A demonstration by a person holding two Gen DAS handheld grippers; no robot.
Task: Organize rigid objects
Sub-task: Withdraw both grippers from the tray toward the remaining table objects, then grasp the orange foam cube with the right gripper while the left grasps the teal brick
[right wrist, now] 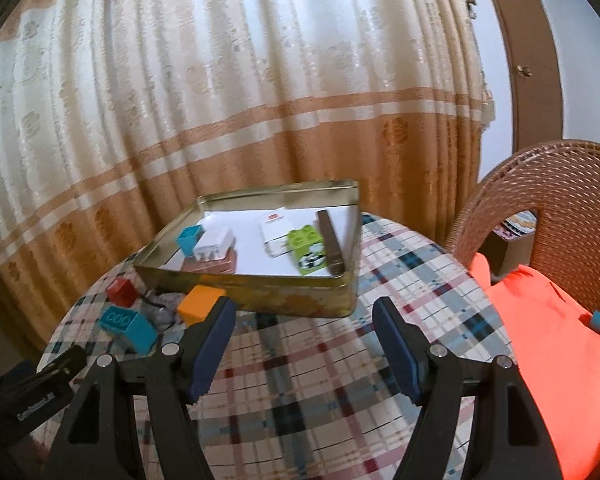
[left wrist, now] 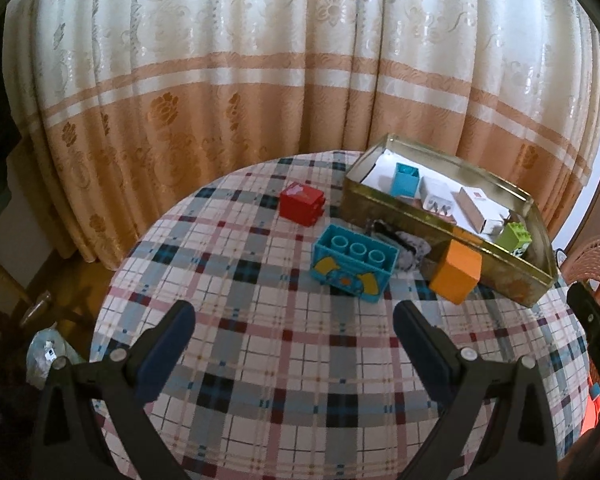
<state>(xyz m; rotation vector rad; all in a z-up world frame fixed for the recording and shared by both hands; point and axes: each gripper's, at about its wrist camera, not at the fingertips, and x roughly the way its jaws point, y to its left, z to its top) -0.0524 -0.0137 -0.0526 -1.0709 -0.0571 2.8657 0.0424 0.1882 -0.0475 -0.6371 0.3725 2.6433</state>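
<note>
A gold tin tray [left wrist: 384,202] [right wrist: 260,292] stands at the far side of a round plaid table [left wrist: 284,360] [right wrist: 308,360]. In it lie a small blue block [left wrist: 406,179] [right wrist: 189,239], white boxes [left wrist: 476,208] [right wrist: 214,248] and a green block [left wrist: 515,236] [right wrist: 306,246]. On the table before the tray sit a red block [left wrist: 302,204] [right wrist: 121,291], a big blue block [left wrist: 354,262] [right wrist: 128,326] and an orange block [left wrist: 456,272] [right wrist: 201,303]. My left gripper [left wrist: 294,320] is open and empty, short of the blue block. My right gripper [right wrist: 304,316] is open and empty, in front of the tray.
A grey crumpled thing [left wrist: 404,244] [right wrist: 162,312] lies between the blocks and the tray. A wicker chair [right wrist: 548,216] with an orange cloth [right wrist: 556,352] stands at the right. A curtain [left wrist: 260,80] hangs behind the table. The left gripper's body shows in the right wrist view [right wrist: 32,392].
</note>
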